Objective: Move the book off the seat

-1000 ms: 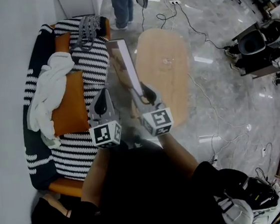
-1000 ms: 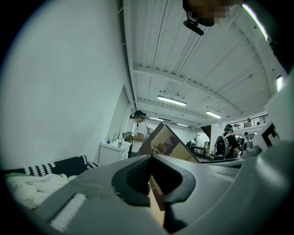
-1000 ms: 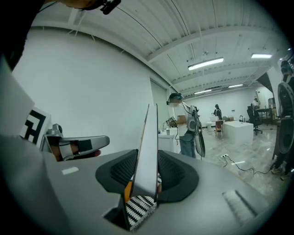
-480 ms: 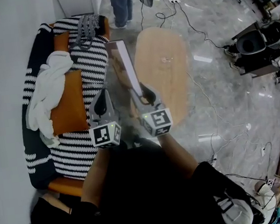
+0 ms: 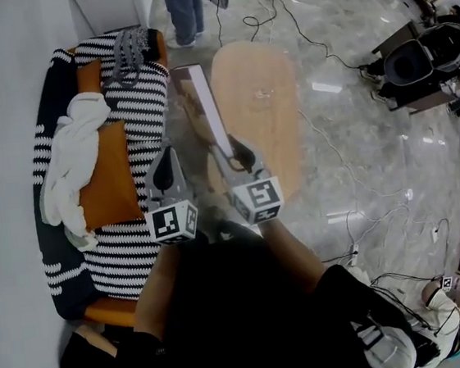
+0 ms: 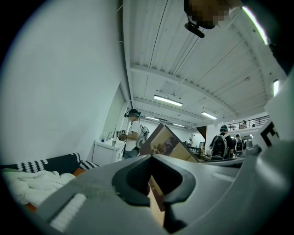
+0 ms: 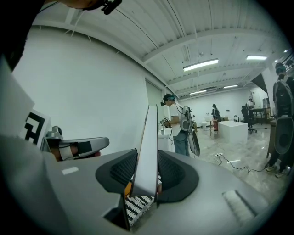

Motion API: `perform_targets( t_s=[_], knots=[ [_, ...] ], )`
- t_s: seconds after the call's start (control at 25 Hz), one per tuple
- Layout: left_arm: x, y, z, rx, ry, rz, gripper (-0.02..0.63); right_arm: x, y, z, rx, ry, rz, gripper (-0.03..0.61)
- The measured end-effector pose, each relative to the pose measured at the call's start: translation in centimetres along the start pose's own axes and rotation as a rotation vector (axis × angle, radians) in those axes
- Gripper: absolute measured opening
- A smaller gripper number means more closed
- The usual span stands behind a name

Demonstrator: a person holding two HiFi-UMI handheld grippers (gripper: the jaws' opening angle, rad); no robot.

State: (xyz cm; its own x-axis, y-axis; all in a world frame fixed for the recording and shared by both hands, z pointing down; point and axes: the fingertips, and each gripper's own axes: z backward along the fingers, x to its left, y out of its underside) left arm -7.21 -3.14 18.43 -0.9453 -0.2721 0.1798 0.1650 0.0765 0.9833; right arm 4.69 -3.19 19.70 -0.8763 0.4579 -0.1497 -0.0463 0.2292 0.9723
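The book (image 5: pixel 208 111) stands on edge in the air between the sofa's striped seat (image 5: pixel 126 108) and the wooden table (image 5: pixel 265 125). My right gripper (image 5: pixel 234 144) is shut on its near end. In the right gripper view the book's white page edge (image 7: pixel 149 151) rises between the two pads of the right gripper (image 7: pixel 148 172). My left gripper (image 5: pixel 165 153) hovers beside the book over the seat's front edge, shut and holding nothing. The left gripper view shows the book's cover (image 6: pixel 167 144) beyond the left gripper (image 6: pixel 154 176).
On the sofa lie an orange cushion (image 5: pixel 109 176), a white cloth (image 5: pixel 71 164) and a grey bundle (image 5: pixel 129 54). A person (image 5: pixel 185 11) stands past the sofa's far end. Cables (image 5: pixel 312 38) run over the floor, and chairs (image 5: pixel 414 59) stand at the right.
The book and both grippers have drifted slightly away from the sofa toward the table. The grip on the book is unchanged.
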Motion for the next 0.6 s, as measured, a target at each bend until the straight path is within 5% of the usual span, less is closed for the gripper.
perform_targets(
  t_s=[0.6],
  knots=[
    [-8.4,2.8,-3.4,0.048,0.097,0.002,0.005,-7.6,0.9,4.7,-0.033,0.092,-0.022,0.152]
  ],
)
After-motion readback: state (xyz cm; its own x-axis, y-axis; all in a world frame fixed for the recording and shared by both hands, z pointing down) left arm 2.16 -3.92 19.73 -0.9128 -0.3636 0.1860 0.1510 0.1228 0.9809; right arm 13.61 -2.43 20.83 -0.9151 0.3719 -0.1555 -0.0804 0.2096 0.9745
